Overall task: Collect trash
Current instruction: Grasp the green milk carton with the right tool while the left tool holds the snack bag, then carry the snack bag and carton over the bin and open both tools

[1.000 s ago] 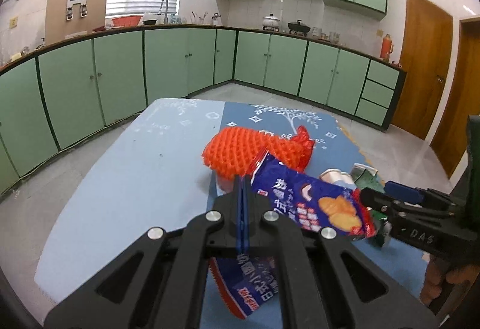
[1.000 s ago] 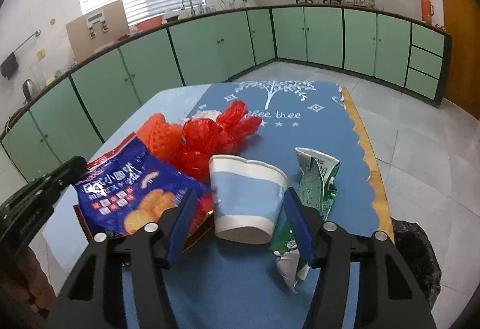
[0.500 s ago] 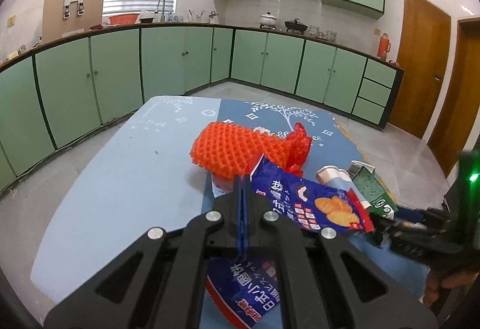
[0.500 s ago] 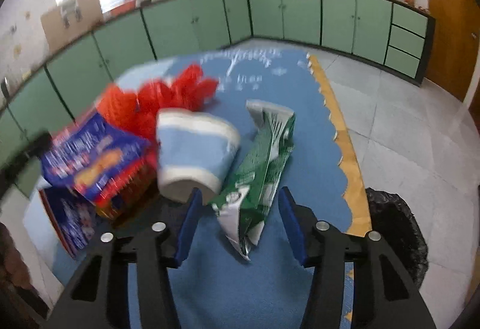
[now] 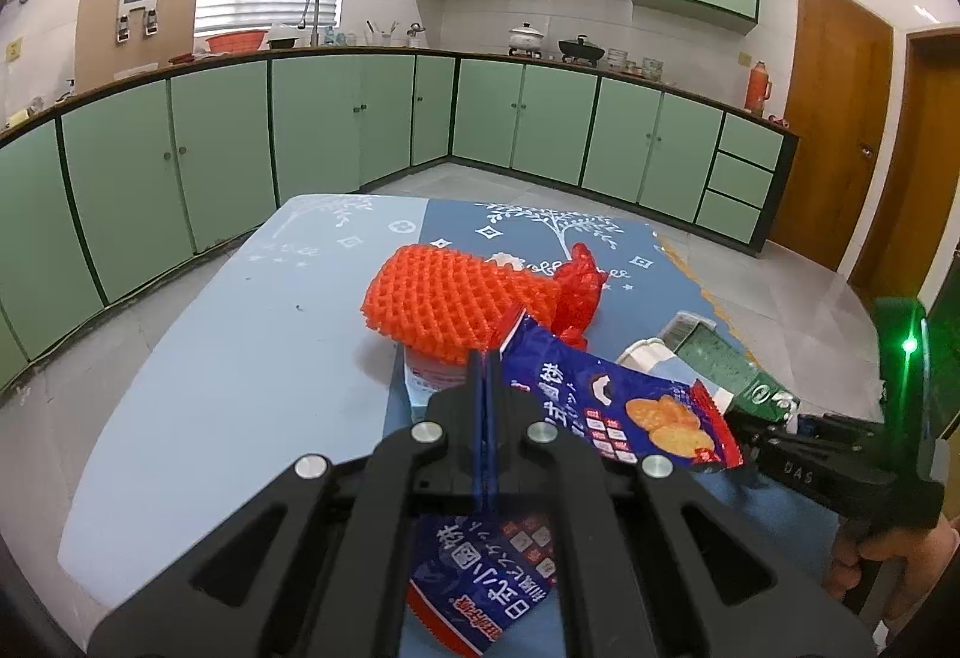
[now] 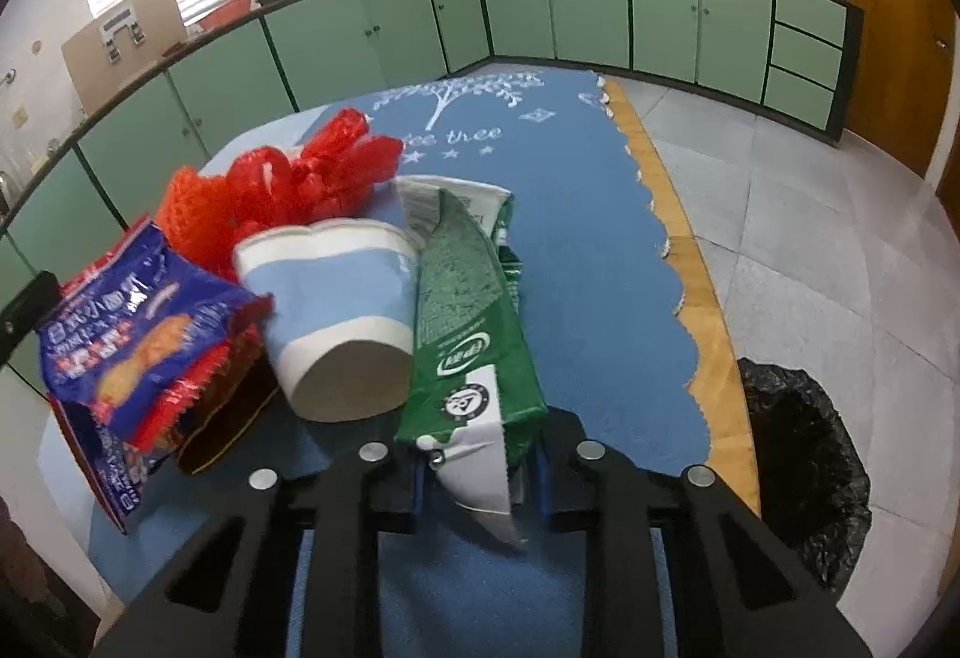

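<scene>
My left gripper (image 5: 483,376) is shut on a blue snack bag (image 5: 606,406) and holds it above the table; the bag also shows in the right wrist view (image 6: 126,334). My right gripper (image 6: 480,472) is shut on a flattened green and white carton (image 6: 468,334). A blue and white paper cup (image 6: 336,316) lies on its side left of the carton. An orange foam net (image 5: 444,298) and a red net (image 5: 576,286) lie behind.
A blue cloth (image 6: 576,214) covers the table. A bin lined with a black bag (image 6: 804,466) stands on the floor at the table's right edge. Green cabinets (image 5: 360,124) run along the walls.
My right gripper moved from around the paper cup to the green carton and closed on it. The cup tipped onto its side. The left gripper kept hold of the snack bag.
</scene>
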Demonstrator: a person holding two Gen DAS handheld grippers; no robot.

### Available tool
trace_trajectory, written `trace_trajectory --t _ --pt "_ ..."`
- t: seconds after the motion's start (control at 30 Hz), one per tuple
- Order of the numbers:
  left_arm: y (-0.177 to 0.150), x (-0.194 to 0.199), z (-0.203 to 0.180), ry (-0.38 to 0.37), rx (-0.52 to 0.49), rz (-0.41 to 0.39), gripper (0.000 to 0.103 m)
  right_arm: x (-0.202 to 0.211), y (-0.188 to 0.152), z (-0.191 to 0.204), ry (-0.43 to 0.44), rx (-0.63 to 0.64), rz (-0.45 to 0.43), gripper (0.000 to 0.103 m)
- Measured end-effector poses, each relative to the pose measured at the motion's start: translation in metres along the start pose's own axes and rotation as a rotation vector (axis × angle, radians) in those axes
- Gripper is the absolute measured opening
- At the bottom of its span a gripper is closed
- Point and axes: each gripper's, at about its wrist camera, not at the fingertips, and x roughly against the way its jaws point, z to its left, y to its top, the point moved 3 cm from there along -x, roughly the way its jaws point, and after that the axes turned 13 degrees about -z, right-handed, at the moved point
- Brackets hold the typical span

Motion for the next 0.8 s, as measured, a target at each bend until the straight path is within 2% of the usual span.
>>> trace_trajectory --t 0.1,0.37,0.6,0.8 --pt "0.003 0.002 -0.004 -0.010 0.000 -0.008 0.000 0.012 0.008 0.000 -0.018 0.020 -0.031 0.025" --pt "0.024 0.009 -0.024 -0.072 0.005 -0.058 0.000 0.051 0.034 -0.018 -0.023 -0.028 -0.128 0.025" --pt "0.057 0.021 -0.073 -0.200 -0.013 -0.135 0.000 0.087 0.049 -0.051 -0.060 -0.072 -0.206 0.025" --pt "0.082 0.034 -0.123 -0.341 -0.027 -0.201 0.000 0.111 0.049 -0.092 -0.150 -0.113 -0.240 0.025"
